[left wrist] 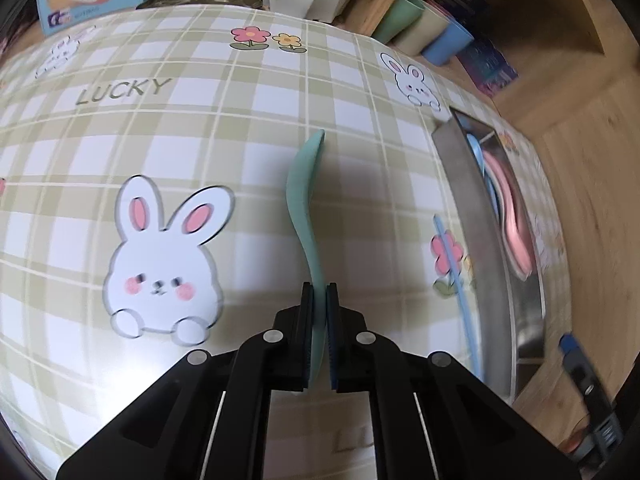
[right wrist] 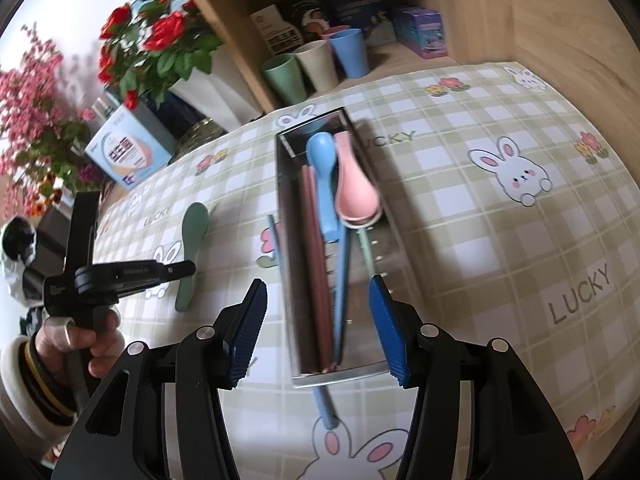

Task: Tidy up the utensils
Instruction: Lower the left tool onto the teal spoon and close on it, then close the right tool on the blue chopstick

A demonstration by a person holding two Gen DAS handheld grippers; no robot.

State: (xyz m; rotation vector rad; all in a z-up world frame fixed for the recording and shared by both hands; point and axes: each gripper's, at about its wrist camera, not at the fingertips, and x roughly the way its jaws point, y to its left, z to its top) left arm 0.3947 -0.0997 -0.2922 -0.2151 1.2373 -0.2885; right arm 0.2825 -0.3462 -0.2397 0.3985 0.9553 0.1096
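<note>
A: Where the left gripper (left wrist: 320, 300) enters its own view, what sits between its fingers?

B: A green spoon (left wrist: 306, 204). The two fingers are clamped on its handle, and the bowl end reaches forward past the fingertips, over the checked bunny-print worktop (left wrist: 168, 140).

A: And to the right of those fingers?

B: A thin blue chopstick (left wrist: 460, 284) lies on the cloth, just beside a long metal tray (left wrist: 468, 216). Inside the tray a blue spoon (left wrist: 478, 156) and a pink spoon (left wrist: 510, 216) show above the near wall.

A: What does the right wrist view show?

B: Far left of its fingers, a hand (right wrist: 86, 340) holds the left gripper, whose tip meets the green spoon's handle. The right gripper (right wrist: 318, 320) has its fingers wide apart, gripping nothing. The tray lies lengthwise ahead of and between them, its near end level with the fingertips. It holds the blue spoon, the pink spoon and reddish-brown chopsticks (right wrist: 316, 264). A blue stick pokes out over the tray's near end.
</note>
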